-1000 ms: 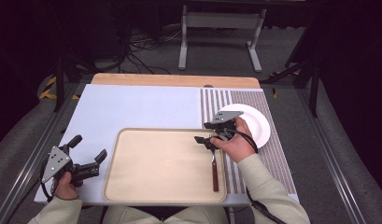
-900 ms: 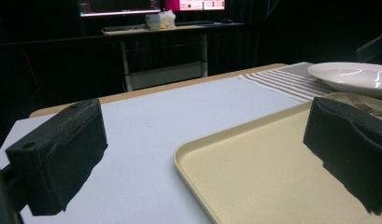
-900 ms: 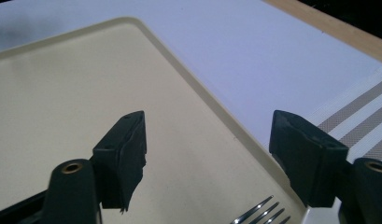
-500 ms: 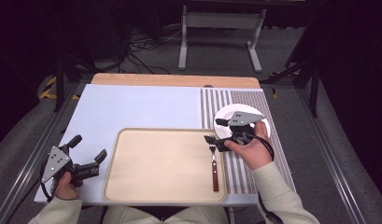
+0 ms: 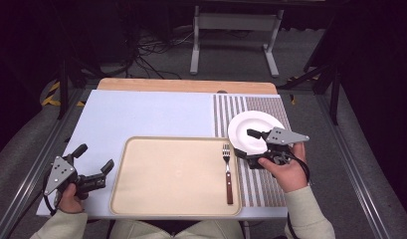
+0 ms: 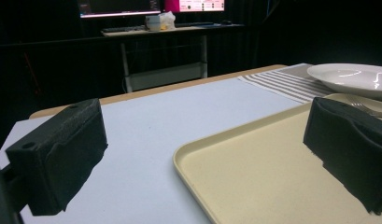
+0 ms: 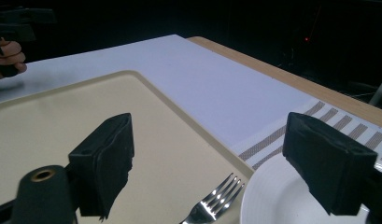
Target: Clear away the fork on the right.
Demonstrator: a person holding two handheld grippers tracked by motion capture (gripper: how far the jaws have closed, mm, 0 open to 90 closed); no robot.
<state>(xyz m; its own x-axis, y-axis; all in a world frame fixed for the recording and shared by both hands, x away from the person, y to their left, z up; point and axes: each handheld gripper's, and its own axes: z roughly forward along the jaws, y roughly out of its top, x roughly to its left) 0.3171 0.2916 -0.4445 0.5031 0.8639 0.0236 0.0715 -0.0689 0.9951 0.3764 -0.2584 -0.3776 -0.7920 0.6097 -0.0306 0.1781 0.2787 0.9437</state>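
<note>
A beige tray (image 5: 171, 174) lies on the light blue mat in the high view. Along its right side rests a fork (image 5: 228, 172) with a brown handle, tines pointing away from me. Just right of the tray, a white plate (image 5: 253, 127) sits on a striped placemat. My right gripper (image 5: 245, 143) hovers over the plate's near left edge; its jaws have just been opening and nothing is between them. In the right gripper view the fork's tines (image 7: 216, 198) and the plate (image 7: 272, 203) lie below the open jaws. My left gripper (image 5: 95, 157) stands open and empty left of the tray.
The light blue mat (image 5: 151, 114) covers most of the table, and a wooden strip (image 5: 186, 85) runs along the far edge. The striped placemat (image 5: 270, 184) extends toward me beside the tray. Metal frames and cables stand on the dark floor beyond.
My right gripper has moved to the right, away from the fork's head and over the plate's edge, with its jaws standing wider. The fork stays on the tray. The left gripper has not moved.
</note>
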